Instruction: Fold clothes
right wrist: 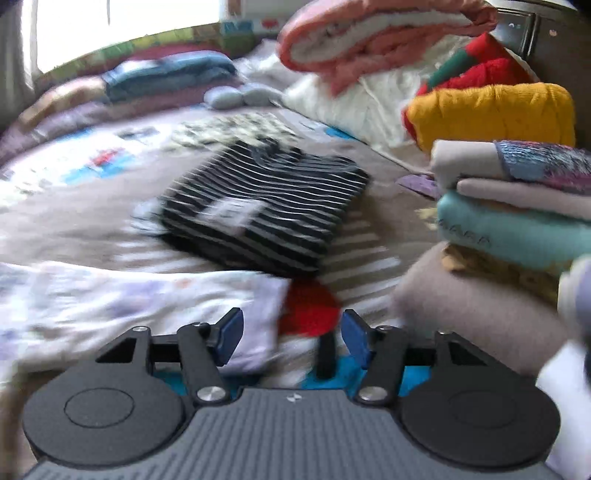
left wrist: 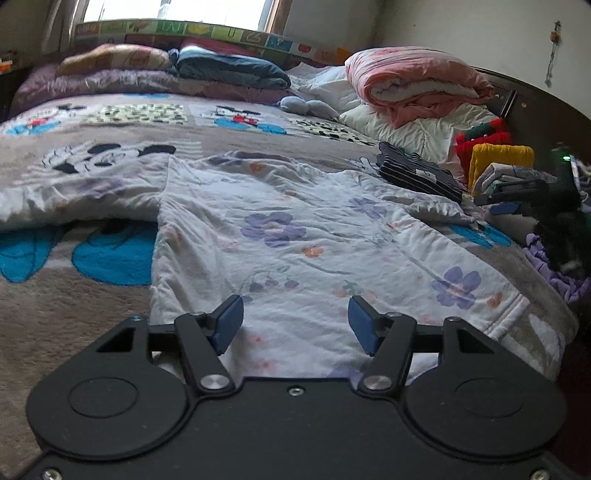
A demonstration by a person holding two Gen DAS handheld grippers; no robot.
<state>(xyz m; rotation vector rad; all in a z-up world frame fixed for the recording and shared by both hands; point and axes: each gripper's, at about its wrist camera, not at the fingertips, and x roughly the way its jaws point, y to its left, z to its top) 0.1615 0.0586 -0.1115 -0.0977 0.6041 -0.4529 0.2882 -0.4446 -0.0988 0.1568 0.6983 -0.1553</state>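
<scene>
Between our left fingers (left wrist: 229, 325) the spread garment (left wrist: 295, 236) lies on the bed cover (left wrist: 74, 314), reaching ahead of them. Ahead and right of them sits the folded striped top (left wrist: 417, 173). Ahead of our right fingers (right wrist: 231, 334) lies that same top, with the stack of folded clothes (right wrist: 517, 221) to their right.

A bedroom in a home: a bed (left wrist: 92, 306) under a cartoon-print blanket (left wrist: 258, 122), rolled quilts (left wrist: 413, 81) and pillows (left wrist: 406, 125) at its head, a dark headboard (left wrist: 535, 107), a window (left wrist: 173, 9) behind, and stacks of folded clothes (right wrist: 517, 206) along one side.
</scene>
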